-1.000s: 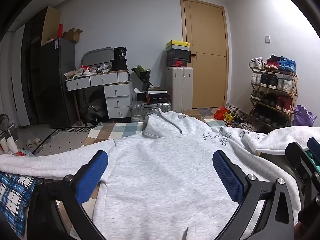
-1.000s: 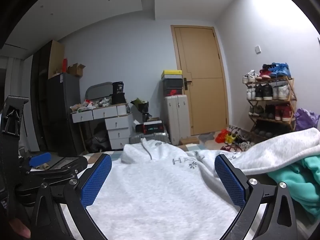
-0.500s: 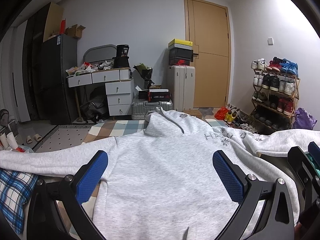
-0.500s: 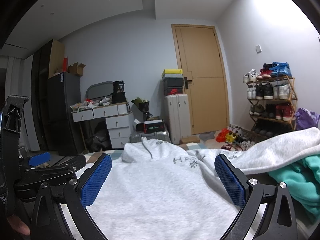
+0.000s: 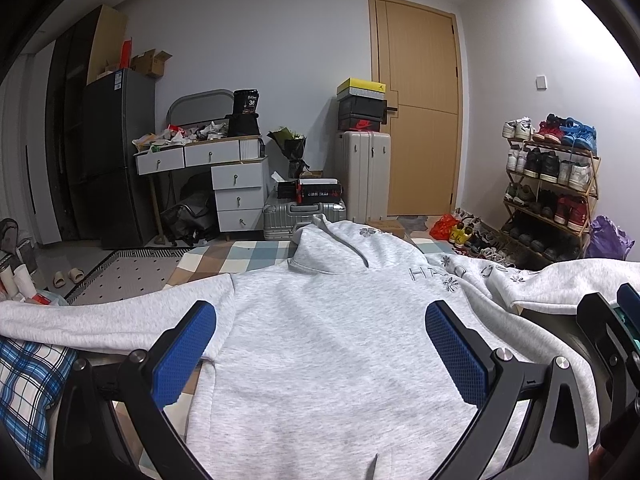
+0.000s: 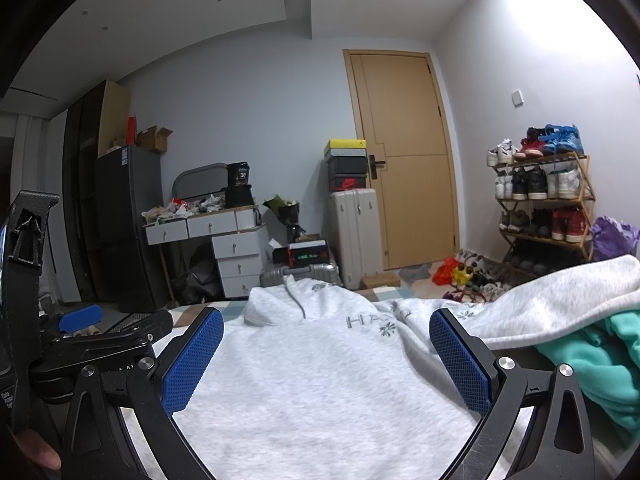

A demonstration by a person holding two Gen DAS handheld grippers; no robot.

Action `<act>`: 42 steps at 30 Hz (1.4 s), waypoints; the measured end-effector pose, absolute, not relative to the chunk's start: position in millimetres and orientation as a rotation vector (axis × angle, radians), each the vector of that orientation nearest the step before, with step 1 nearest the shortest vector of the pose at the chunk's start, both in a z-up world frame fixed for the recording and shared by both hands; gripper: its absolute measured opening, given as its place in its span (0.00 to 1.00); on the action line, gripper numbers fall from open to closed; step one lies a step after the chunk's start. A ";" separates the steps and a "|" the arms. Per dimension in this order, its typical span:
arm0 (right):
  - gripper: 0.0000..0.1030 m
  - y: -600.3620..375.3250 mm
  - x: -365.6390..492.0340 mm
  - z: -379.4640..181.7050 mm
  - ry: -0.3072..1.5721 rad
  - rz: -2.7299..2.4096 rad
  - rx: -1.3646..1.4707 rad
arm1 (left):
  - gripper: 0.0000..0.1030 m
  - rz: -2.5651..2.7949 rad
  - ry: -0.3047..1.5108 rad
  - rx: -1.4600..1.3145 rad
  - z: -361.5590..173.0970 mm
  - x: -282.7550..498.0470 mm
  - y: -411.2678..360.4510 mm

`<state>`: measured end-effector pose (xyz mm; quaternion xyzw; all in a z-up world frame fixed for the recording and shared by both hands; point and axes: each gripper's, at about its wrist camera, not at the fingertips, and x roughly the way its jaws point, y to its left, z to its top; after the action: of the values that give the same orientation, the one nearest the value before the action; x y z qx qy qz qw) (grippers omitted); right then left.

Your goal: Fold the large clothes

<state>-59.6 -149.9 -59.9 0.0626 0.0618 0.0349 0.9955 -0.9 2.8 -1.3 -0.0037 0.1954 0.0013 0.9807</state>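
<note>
A light grey hoodie (image 5: 328,344) lies spread flat on the bed, hood toward the far edge, one sleeve stretched left and one bunched at the right. It also shows in the right wrist view (image 6: 320,380). My left gripper (image 5: 320,354) is open and empty, hovering over the hoodie's lower body. My right gripper (image 6: 326,356) is open and empty, over the hoodie's right half. The left gripper's body (image 6: 92,344) shows at the left of the right wrist view.
A blue plaid cloth (image 5: 28,384) lies at the bed's left edge. A teal garment (image 6: 592,364) lies at the right under the grey sleeve. Beyond the bed stand a desk with drawers (image 5: 228,184), suitcases (image 5: 364,176), a door and a shoe rack (image 5: 548,192).
Both grippers stay open over the hoodie. The left wrist view has shifted slightly, the right hardly at all.
</note>
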 end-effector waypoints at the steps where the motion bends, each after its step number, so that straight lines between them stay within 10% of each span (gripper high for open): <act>1: 1.00 -150.0 -59.8 -59.8 0.123 0.069 0.126 | 0.99 0.006 0.392 -0.010 -1.3 -1.1 3.0; 42: 1.00 -148.8 -54.5 -65.7 0.138 0.055 0.117 | 0.99 0.018 0.381 0.036 -5.6 5.9 3.1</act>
<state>-54.5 -148.8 -65.7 0.0583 0.0687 0.0273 0.9956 5.9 3.1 -5.6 0.0179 0.1892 0.0088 0.9817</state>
